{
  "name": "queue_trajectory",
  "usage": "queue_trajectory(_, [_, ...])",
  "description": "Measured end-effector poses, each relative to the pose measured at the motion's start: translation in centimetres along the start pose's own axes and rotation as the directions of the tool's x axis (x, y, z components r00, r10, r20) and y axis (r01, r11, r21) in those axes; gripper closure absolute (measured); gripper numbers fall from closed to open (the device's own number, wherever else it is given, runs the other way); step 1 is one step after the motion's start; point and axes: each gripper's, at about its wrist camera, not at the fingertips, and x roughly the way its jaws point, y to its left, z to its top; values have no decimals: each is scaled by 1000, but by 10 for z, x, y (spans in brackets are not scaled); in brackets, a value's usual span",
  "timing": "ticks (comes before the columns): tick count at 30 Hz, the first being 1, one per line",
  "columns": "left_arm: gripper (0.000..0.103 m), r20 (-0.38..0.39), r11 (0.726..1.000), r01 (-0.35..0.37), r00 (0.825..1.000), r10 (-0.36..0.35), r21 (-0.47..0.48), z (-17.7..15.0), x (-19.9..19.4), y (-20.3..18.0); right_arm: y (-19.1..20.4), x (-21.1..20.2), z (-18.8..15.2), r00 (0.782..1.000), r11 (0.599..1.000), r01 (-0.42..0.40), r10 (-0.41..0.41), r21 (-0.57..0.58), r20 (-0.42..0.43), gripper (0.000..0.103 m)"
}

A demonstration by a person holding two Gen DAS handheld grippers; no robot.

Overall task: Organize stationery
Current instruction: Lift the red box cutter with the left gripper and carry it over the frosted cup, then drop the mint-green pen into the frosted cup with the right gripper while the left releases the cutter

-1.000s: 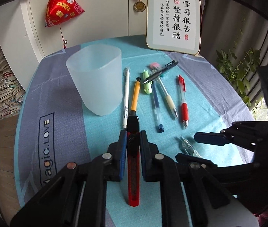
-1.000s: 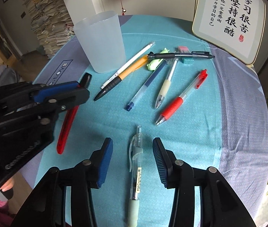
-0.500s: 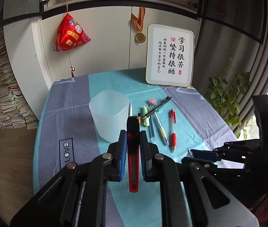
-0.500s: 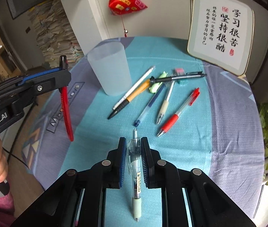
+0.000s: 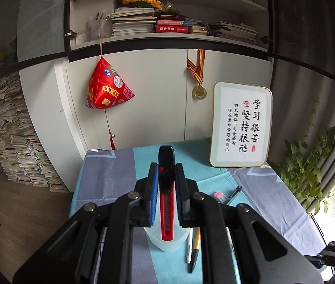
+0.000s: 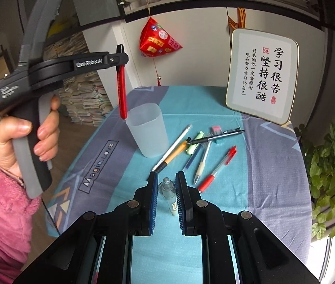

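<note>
Left claw (image 5: 165, 184), seen from its own wrist, stays clamped on a red utility knife (image 5: 166, 201) and has risen since a second ago, the knife's lower end now hanging over the translucent cup (image 5: 167, 243). From the right wrist, the right claw (image 6: 166, 189) has just closed on a clear gel pen (image 6: 168, 194) and lifted it off the worktop (image 6: 238, 189), where several pens (image 6: 214, 172) remain; both items look ready for the cup.

Framed calligraphy (image 6: 262, 73), medal (image 5: 199, 92), plant (image 6: 330, 165)

Pens (image 6: 192, 150) crowd right of the cup (image 6: 148, 130); its left side seems clear.
</note>
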Motion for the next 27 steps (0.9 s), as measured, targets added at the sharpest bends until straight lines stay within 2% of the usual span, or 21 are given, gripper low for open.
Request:
queue_trajectory(11, [92, -82, 997, -7, 997, 0, -81, -26, 46, 21, 12, -4, 28, 999, 1000, 0, 1, -29, 43, 87])
queue_trajectory(24, [91, -137, 995, 19, 990, -32, -96, -46, 57, 26, 16, 1, 58, 997, 1000, -4, 6, -26, 74, 87])
queue_trajectory(27, [90, -135, 996, 10, 991, -22, -87, -48, 55, 26, 16, 2, 61, 997, 1000, -4, 6, -27, 72, 87])
